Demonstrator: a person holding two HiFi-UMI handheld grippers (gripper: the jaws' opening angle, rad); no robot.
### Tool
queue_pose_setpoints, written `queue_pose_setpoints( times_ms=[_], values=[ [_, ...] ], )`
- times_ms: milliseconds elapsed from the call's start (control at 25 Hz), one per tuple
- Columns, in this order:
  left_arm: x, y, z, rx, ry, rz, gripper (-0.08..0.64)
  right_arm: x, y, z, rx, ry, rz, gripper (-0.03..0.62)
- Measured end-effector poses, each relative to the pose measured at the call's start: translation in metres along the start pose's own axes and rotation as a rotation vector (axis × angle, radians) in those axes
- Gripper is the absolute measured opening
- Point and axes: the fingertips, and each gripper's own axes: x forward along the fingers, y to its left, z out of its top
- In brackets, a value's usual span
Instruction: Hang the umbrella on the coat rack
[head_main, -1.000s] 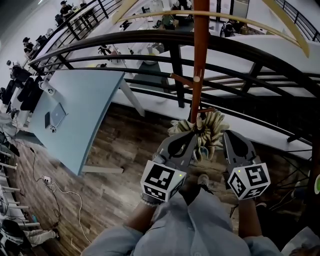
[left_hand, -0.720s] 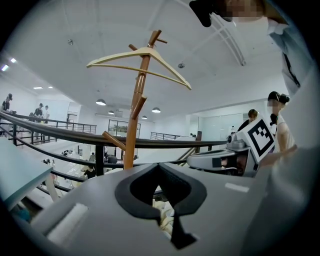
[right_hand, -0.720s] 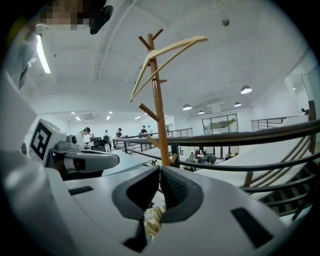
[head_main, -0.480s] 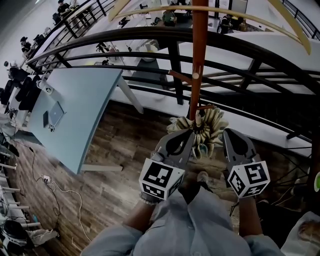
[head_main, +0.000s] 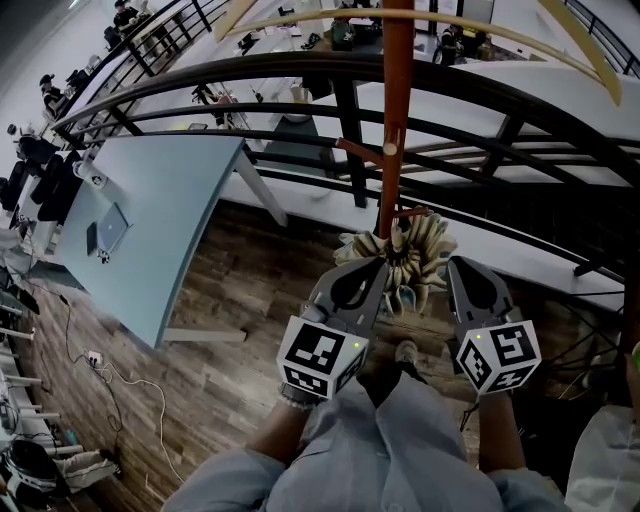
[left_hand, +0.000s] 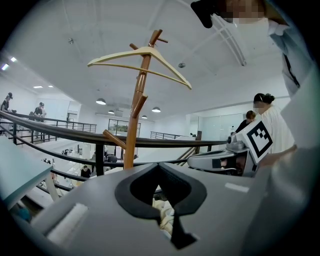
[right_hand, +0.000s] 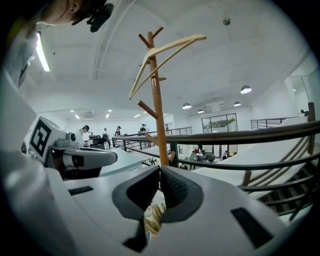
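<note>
The brown wooden coat rack (head_main: 393, 120) rises in front of me, with a pale wooden hanger (head_main: 420, 25) across its top. A folded cream umbrella (head_main: 405, 260) hangs bunched against the pole, just under a short peg (head_main: 412, 214). My left gripper (head_main: 377, 266) is shut and empty, its tip at the umbrella's left side. My right gripper (head_main: 456, 266) is shut and empty, just right of the umbrella. In the left gripper view the rack (left_hand: 134, 115) stands beyond the shut gripper (left_hand: 159, 165), with umbrella fabric (left_hand: 164, 214) below. The right gripper view shows the rack (right_hand: 158, 100), the gripper (right_hand: 160, 168) and the fabric (right_hand: 153, 216).
A black metal railing (head_main: 480, 90) curves right behind the rack, with an open drop beyond. A pale blue table (head_main: 165, 195) stands at the left on the wooden floor (head_main: 230, 330), with cables (head_main: 110, 375) beside it. Another person (left_hand: 267, 122) stands to my right.
</note>
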Motion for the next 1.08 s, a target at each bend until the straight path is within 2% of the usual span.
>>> queue_pose_setpoints(
  times_ms=[680,1080],
  values=[
    [0.000,0.000,0.003,0.014,-0.019,0.014,0.006,-0.004,0.000,-0.002,0.002,0.013,-0.002,0.003],
    [0.005,0.002,0.000,-0.025,-0.038,0.025,0.006,-0.004,-0.004,-0.010,0.005,0.021,-0.003,0.003]
  ],
)
